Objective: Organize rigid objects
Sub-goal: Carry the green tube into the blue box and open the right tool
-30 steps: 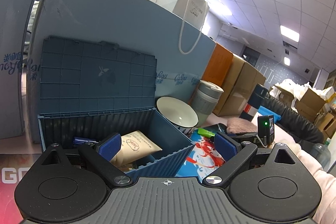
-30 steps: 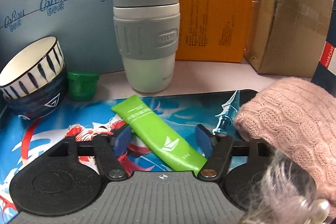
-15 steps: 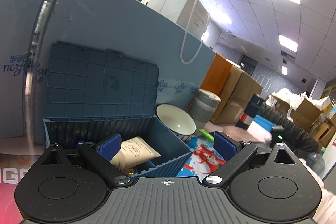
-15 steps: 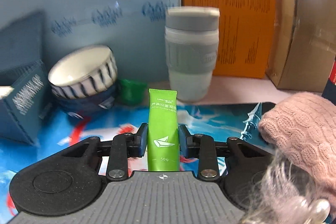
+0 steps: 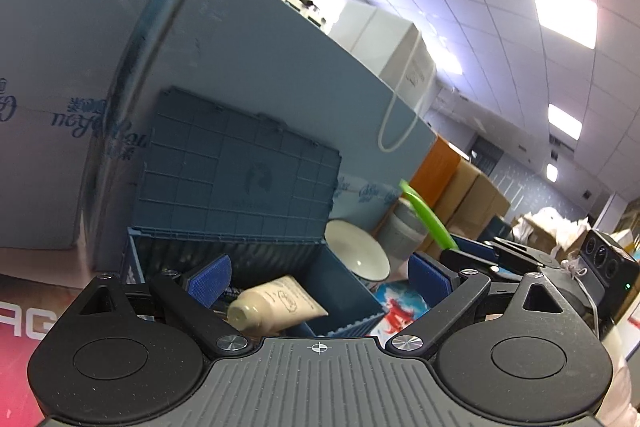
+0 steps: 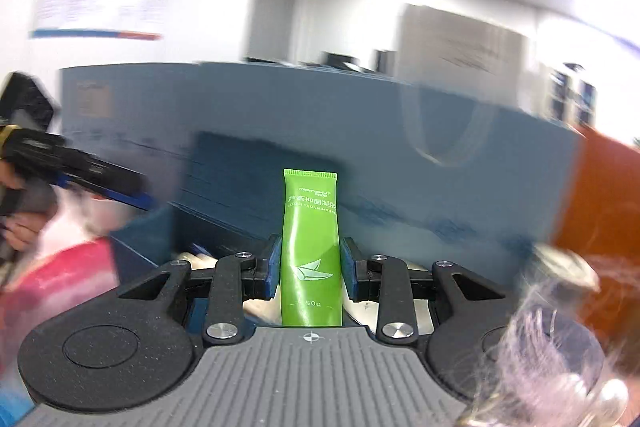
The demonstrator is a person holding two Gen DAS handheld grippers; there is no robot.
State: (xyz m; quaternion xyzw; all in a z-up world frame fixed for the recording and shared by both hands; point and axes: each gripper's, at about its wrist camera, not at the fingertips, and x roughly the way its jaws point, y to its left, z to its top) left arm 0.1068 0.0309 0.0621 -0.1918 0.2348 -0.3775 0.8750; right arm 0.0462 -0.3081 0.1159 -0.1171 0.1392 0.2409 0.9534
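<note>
My right gripper [image 6: 310, 273] is shut on a green tube [image 6: 311, 247] and holds it upright in the air, in front of the open blue storage box [image 6: 160, 235]. The tube [image 5: 428, 217] also shows in the left wrist view, raised at the right with the right gripper [image 5: 480, 251] under it. My left gripper [image 5: 318, 279] is open and empty, just in front of the blue box [image 5: 340, 275]. A beige tube [image 5: 276, 303] lies inside the box. The box lid [image 5: 240, 175] stands open against the wall behind.
A white bowl [image 5: 356, 251] and a grey lidded cup [image 5: 400, 227] stand right of the box on a printed mat [image 5: 400, 307]. A large blue panel [image 5: 240, 67] stands behind. Orange and brown cartons [image 5: 460, 187] sit at the back right. The right wrist view is motion-blurred.
My right gripper closed on the green tube, lifted it off the mat and swung it left toward the blue box. My left gripper stayed open and tilted upward slightly.
</note>
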